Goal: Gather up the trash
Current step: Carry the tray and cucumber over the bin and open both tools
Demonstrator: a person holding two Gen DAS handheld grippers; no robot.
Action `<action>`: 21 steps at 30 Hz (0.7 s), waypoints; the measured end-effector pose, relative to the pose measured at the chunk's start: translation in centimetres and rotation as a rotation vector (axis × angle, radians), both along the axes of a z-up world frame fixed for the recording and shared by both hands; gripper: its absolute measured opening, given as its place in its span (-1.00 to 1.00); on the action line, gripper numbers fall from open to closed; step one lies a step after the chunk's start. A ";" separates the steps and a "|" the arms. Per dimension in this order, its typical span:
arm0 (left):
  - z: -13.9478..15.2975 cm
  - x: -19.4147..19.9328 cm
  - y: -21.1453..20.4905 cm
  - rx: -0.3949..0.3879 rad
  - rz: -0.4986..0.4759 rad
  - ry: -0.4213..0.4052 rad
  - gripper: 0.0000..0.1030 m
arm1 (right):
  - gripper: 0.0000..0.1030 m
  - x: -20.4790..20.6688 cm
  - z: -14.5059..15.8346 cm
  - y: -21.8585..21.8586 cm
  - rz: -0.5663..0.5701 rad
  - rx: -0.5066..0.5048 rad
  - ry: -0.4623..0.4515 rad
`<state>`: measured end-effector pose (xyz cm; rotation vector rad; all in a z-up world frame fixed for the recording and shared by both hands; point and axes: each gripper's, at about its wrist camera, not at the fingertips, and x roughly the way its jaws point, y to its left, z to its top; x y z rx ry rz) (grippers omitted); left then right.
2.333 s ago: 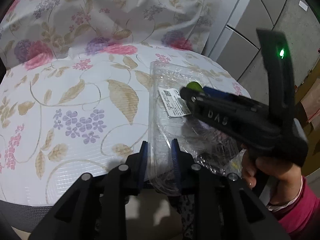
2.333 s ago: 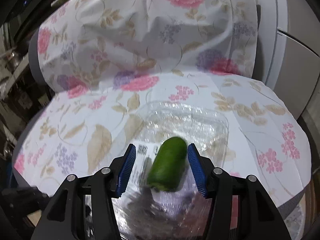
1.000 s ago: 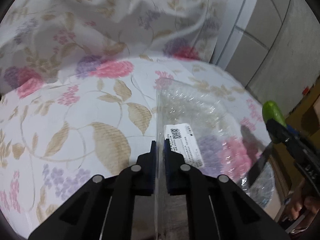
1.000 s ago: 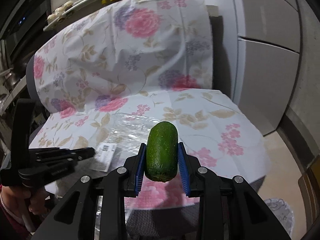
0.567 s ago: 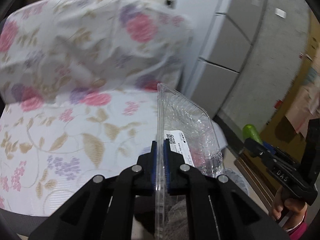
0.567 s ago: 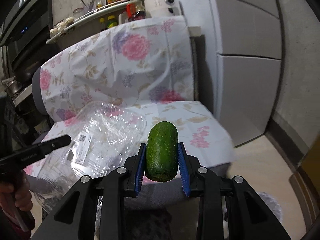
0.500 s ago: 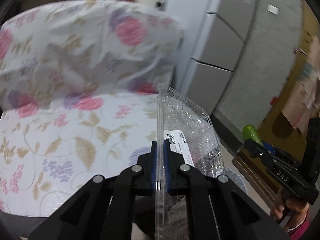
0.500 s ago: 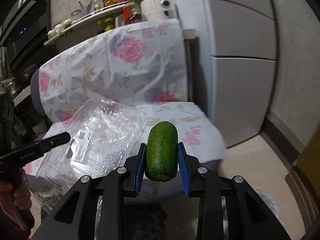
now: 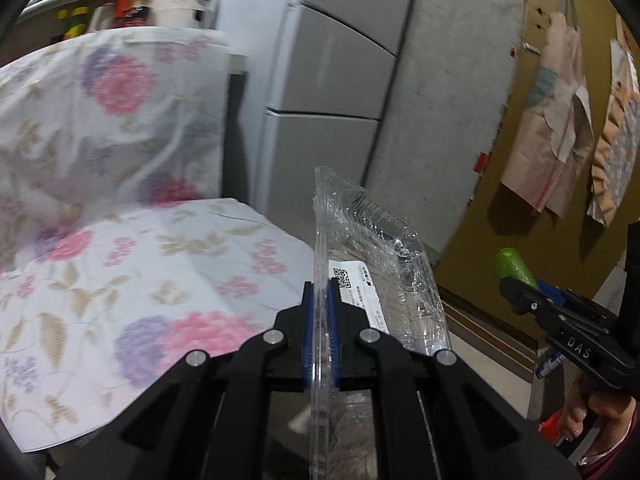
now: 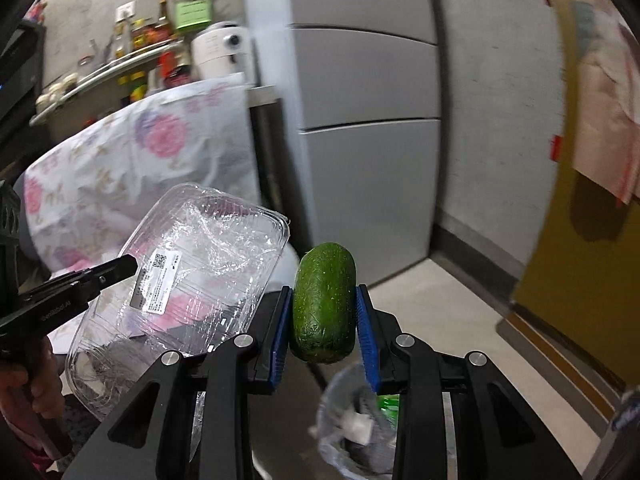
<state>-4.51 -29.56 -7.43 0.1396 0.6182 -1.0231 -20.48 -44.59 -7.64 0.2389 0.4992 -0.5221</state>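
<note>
My left gripper [image 9: 320,288] is shut on the rim of a clear plastic clamshell container [image 9: 380,256] with a white barcode label, held edge-on in the air beside the chair. The container [image 10: 192,264] and left gripper [image 10: 128,264] also show in the right wrist view. My right gripper [image 10: 324,300] is shut on a green cucumber piece [image 10: 324,300], held upright above a bin lined with a clear bag [image 10: 356,420]. The cucumber piece [image 9: 514,266] and right gripper [image 9: 516,288] show at the right of the left wrist view.
A chair covered in floral cloth [image 9: 120,248] stands to the left. A grey refrigerator [image 10: 360,120] stands behind. A yellow-brown wall with hanging paper bags [image 9: 560,152] is at the right. A shelf of bottles [image 10: 140,52] is at the back.
Both grippers have swung right, away from the chair seat toward the floor by the refrigerator. Each keeps its hold. The lined bin has come into the right wrist view.
</note>
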 end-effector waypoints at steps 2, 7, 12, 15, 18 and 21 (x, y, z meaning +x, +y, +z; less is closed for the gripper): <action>-0.8 -0.6 -1.8 0.015 -0.031 0.000 -0.91 | -0.38 -0.9 -0.7 -1.3 -0.038 0.014 0.007; -4.0 -1.7 -6.2 0.095 -0.097 0.005 -0.91 | -0.38 -2.3 -3.1 -3.9 -0.102 0.045 0.039; -8.8 -2.9 -10.8 0.234 -0.160 0.027 -0.91 | -0.38 -3.5 -7.9 -7.1 -0.163 0.144 0.095; -10.9 -3.1 -12.8 0.288 -0.185 0.048 -0.91 | -0.38 -3.6 -10.3 -8.5 -0.180 0.204 0.121; -12.2 -3.1 -14.7 0.324 -0.212 0.067 -0.90 | -0.37 -3.5 -11.8 -9.5 -0.198 0.234 0.137; -13.0 -2.8 -16.0 0.340 -0.234 0.106 -0.74 | -0.32 -3.7 -13.2 -10.6 -0.208 0.279 0.147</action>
